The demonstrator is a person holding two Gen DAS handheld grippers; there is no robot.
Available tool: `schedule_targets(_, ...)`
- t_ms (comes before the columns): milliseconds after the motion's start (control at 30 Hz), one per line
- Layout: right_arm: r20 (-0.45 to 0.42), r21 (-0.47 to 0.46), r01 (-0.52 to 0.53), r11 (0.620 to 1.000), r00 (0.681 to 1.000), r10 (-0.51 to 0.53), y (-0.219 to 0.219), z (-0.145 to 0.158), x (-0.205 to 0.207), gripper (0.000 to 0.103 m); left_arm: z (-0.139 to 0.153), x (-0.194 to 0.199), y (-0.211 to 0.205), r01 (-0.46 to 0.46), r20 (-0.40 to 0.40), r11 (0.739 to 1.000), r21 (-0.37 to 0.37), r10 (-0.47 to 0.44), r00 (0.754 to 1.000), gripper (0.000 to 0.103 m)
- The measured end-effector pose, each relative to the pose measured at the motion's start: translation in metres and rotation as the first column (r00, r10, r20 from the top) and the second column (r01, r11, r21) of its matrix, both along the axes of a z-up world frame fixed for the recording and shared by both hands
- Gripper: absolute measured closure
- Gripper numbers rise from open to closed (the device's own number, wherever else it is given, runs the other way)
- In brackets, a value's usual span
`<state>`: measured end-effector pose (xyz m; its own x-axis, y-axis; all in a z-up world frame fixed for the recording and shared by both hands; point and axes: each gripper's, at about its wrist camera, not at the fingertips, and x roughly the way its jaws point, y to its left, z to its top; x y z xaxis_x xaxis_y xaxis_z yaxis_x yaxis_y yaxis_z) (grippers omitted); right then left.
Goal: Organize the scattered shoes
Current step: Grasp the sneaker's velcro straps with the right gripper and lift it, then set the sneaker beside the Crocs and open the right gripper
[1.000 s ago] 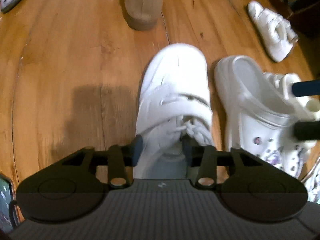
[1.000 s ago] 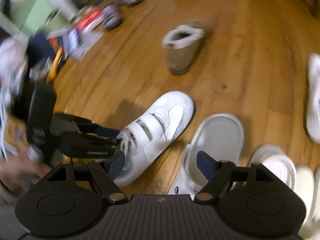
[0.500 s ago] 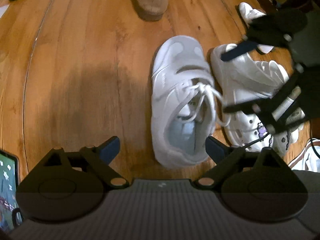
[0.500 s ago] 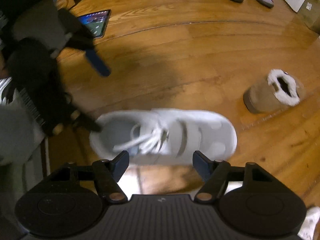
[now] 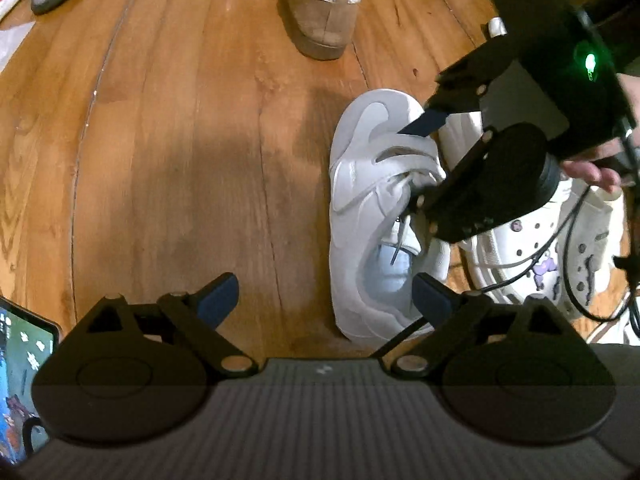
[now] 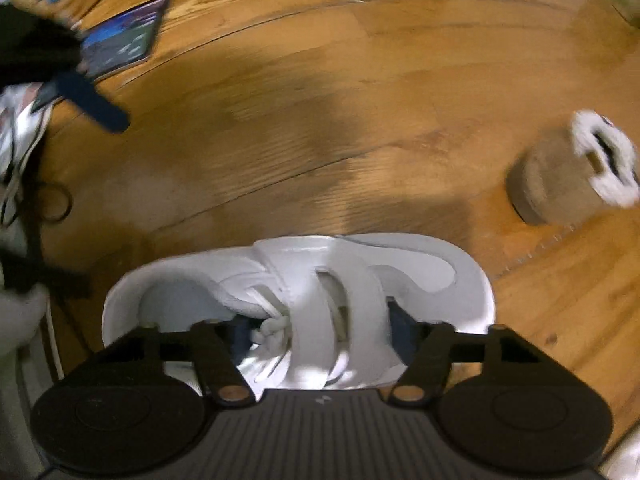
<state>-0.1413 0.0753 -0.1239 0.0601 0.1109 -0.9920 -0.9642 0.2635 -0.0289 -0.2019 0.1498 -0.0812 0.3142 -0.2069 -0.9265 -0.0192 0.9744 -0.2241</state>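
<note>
Warm wooden floorboards (image 5: pixel 168 128) are filling the room, their grain curving under dim indoor light. A lit tablet (image 6: pixel 120 36) is lying flat on the boards, dark shadows spreading near it.

Right wrist view: tan boot (image 6: pixel 560 184) motion-blurred. Left wrist view: clog (image 5: pixel 576 256) partly hidden behind right gripper (image 5: pixel 416 160); tablet (image 5: pixel 20 368) cut by left edge.
</note>
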Motion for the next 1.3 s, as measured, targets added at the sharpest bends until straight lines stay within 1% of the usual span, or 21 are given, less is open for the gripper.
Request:
schedule_targets(133, -0.086, 0.038, 0.316, 0.948, 0.946, -0.312, -0.007, 0.007, 0.028, 0.051, 0.006, 0.002, 0.001, -0.002, 0.022, 1.0, -0.008, 0.002, 1.0, 0.009)
schedule_targets(300, -0.263, 0.004, 0.632, 0.775, 0.748, -0.609, -0.024, 0.009, 0.064, 0.051, 0.013, 0.008, 0.004, 0.003, 0.057, 1.0, -0.021, -0.002, 0.998, 0.008)
schedule_targets(367, -0.354, -0.062, 0.771, 0.634, 0.577, -0.736, -0.037, 0.004, 0.077, 0.051, 0.014, 0.012, 0.006, -0.002, 0.062, 1.0, -0.027, 0.003, 0.998, 0.008)
schedule_targets(400, -0.38, -0.084, 0.805, 0.587, 0.519, -0.766, -0.041, -0.002, 0.081, 0.05, 0.015, 0.015, 0.007, -0.004, 0.065, 1.0, -0.029, 0.006, 0.998, 0.008)
schedule_targets(467, -0.486, -0.208, 0.905, 0.372, 0.235, -0.842, -0.065, -0.015, 0.09, 0.05, 0.016, 0.021, 0.011, -0.014, 0.076, 0.999, -0.045, 0.018, 0.997, 0.008)
schedule_targets(500, -0.51, -0.245, 0.919, 0.309, 0.148, -0.847, -0.074, -0.018, 0.09, 0.05, 0.016, 0.023, 0.011, -0.016, 0.076, 0.999, -0.052, 0.02, 0.997, 0.008)
schedule_targets(533, -0.536, -0.31, 0.929, 0.204, 0.007, -0.844, -0.088, -0.025, 0.087, 0.049, 0.015, 0.025, 0.013, -0.02, 0.076, 0.998, -0.058, 0.024, 0.997, 0.008)
schedule_targets(567, -0.545, -0.353, 0.925, 0.137, -0.085, -0.834, -0.099, -0.028, 0.084, 0.043, 0.013, 0.027, 0.014, -0.022, 0.074, 0.998, -0.063, 0.027, 0.997, 0.008)
schedule_targets(600, -0.547, -0.364, 0.924, 0.119, -0.109, -0.83, -0.103, -0.03, 0.083, 0.04, 0.011, 0.028, 0.014, -0.024, 0.069, 0.998, -0.066, 0.029, 0.997, 0.008)
schedule_targets(633, -0.554, -0.36, 0.924, 0.126, -0.103, -0.826, -0.105, -0.029, 0.081, 0.039, 0.008, 0.03, 0.016, -0.03, 0.058, 0.997, -0.073, 0.034, 0.998, 0.008)
schedule_targets(667, -0.559, -0.302, 0.937, 0.174, -0.025, -0.829, -0.105, -0.018, 0.077, 0.037, 0.002, 0.031, 0.019, -0.041, 0.039, 0.996, -0.085, 0.044, 0.998, 0.008)
schedule_targets(700, -0.556, -0.234, 0.945, 0.23, 0.063, -0.828, -0.104, -0.007, 0.072, 0.026, -0.003, 0.031, 0.022, -0.05, 0.022, 0.994, -0.097, 0.052, 0.998, 0.008)
schedule_targets(733, -0.514, -0.115, 0.928, 0.355, 0.25, -0.82, -0.098, 0.014, 0.062, 0.02, -0.009, 0.031, 0.027, -0.064, 0.0, 0.991, -0.12, 0.065, 0.998, 0.008)
schedule_targets(767, -0.476, -0.02, 0.89, 0.456, 0.392, -0.787, -0.093, 0.028, 0.053, 0.02, -0.016, 0.031, 0.033, -0.088, -0.031, 0.984, -0.156, 0.084, 0.996, 0.008)
schedule_targets(833, -0.387, 0.109, 0.784, 0.612, 0.6, -0.7, -0.086, 0.044, 0.037, 0.02, -0.028, 0.03, 0.043, -0.13, -0.085, 0.967, -0.218, 0.114, 0.99, 0.008)
schedule_targets(867, -0.253, 0.206, 0.655, 0.727, 0.754, -0.607, -0.079, 0.054, 0.019, 0.019, -0.03, 0.029, 0.045, -0.138, -0.096, 0.963, -0.232, 0.119, 0.988, 0.008)
schedule_targets(900, -0.178, 0.237, 0.57, 0.787, 0.822, -0.541, -0.076, 0.056, 0.009, 0.017, -0.033, 0.028, 0.047, -0.146, -0.106, 0.958, -0.246, 0.123, 0.987, 0.008)
schedule_targets(933, -0.115, 0.253, 0.492, 0.833, 0.87, -0.479, -0.073, 0.057, 0.0, 0.016, -0.035, 0.027, 0.048, -0.155, -0.117, 0.953, -0.26, 0.128, 0.985, 0.008)
schedule_targets(1033, -0.081, 0.244, 0.387, 0.889, 0.922, -0.379, -0.062, 0.045, -0.011, 0.016, -0.04, 0.027, 0.048, -0.157, -0.134, 0.95, -0.271, 0.124, 0.983, 0.008)
schedule_targets(1167, -0.012, 0.215, 0.287, 0.934, 0.957, -0.291, -0.039, 0.024, -0.011, 0.016, -0.046, 0.028, 0.04, -0.135, -0.144, 0.961, -0.243, 0.102, 0.984, 0.008)
schedule_targets(1300, 0.016, 0.15, 0.277, 0.949, 0.959, -0.283, -0.008, -0.004, -0.009, 0.015, -0.048, 0.029, 0.042, -0.13, -0.141, 0.97, -0.204, 0.102, 0.985, 0.008)
